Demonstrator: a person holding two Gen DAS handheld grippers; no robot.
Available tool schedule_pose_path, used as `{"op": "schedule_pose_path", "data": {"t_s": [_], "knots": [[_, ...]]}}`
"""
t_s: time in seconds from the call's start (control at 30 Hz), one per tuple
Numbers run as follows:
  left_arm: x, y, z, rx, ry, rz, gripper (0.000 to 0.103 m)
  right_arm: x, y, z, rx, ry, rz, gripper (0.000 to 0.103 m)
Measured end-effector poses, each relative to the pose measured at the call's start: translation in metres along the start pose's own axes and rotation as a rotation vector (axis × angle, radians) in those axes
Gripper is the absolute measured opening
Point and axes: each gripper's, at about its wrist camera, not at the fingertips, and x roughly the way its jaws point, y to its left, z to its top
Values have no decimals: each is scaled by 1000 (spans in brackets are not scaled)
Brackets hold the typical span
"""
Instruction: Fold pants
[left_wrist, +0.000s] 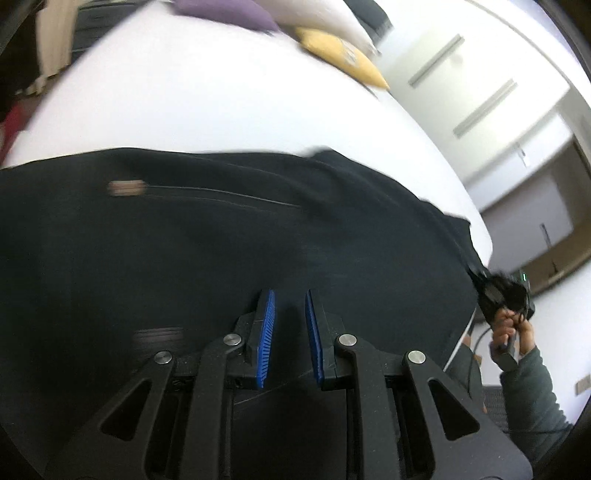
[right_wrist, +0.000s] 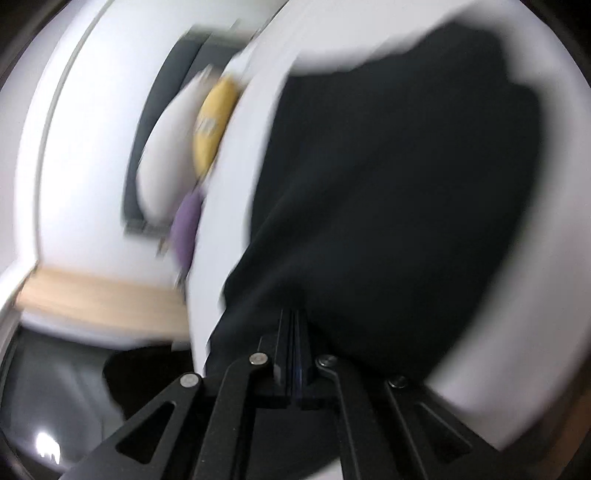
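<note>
White bedding covers the big bed (left_wrist: 221, 103), and the black pants (left_wrist: 221, 240) lie spread across it. From the left wrist camera, the left gripper (left_wrist: 290, 332) hangs over the pants with its blue pads (left_wrist: 266, 332) a small way apart. I can see dark cloth past the gap, but I cannot tell if any of it is pinched between the pads. In the right wrist camera, the right gripper (right_wrist: 293, 347) has its two fingers pressed tight together, and a bit of the pants' edge (right_wrist: 280, 295) is caught between them. The cloth pulls up from the bed toward that pinch, and the picture is very blurry. The left camera also shows this right gripper far off at the side, at the bed's edge, held by a hand (left_wrist: 511, 328) in a grey-green sleeve (left_wrist: 532, 391), with a corner of the pants stretched to it. Further out, near the far end of the bed, a yellow pillow (left_wrist: 343, 55) lies next to a purple pillow (left_wrist: 225, 13), and a white pillow (right_wrist: 166, 155) sits beside them. White cupboard doors with long handles (left_wrist: 484, 107) stand past the bed. A strip of pale wood (right_wrist: 99, 302) shows low beside the bed.
</note>
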Motion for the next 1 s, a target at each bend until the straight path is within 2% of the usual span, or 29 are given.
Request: {"op": "schedule_pose_path", "data": {"t_s": [0.03,0.1,0.17,0.2,0.23,0.3,0.43,0.53,0.6,0.67,0.7,0.77,0.83,0.9,0.97,1.0], "knots": [[-13,18,-2,-36,-25,10,17,-13,-3,3,11,-32,-22,0],[-30,39,-2,-81,-68,-39,17,-33,10,0,-28,-71,-63,14],[-45,45,0,-73,-113,12,17,-23,43,-16,-99,-2,12,26],[-48,47,1,-67,-127,35,17,-12,60,-26,-140,40,44,29],[-49,47,3,-69,-132,43,17,8,85,-44,-197,91,81,30],[-45,59,5,-99,-125,68,17,53,139,-87,-314,228,168,41],[-41,68,5,-115,-121,68,17,148,207,-160,-435,456,245,43],[-40,69,6,-107,-120,70,17,216,229,-214,-476,583,221,43],[-42,75,6,-120,-120,53,17,254,226,-229,-476,661,197,45],[-42,84,5,-122,-118,45,17,283,212,-240,-488,693,112,45],[-41,85,5,-121,-117,47,17,308,208,-230,-453,694,94,26],[-41,87,6,-124,-115,42,17,311,197,-198,-372,654,109,5],[-41,90,6,-125,-117,41,17,300,181,-163,-317,522,120,5],[-41,84,7,-119,-117,54,17,265,161,-101,-274,350,57,6],[-44,82,8,-116,-115,76,17,226,133,-55,-189,253,46,6],[-40,78,9,-113,-113,87,17,203,122,-34,-162,198,41,12]]}}
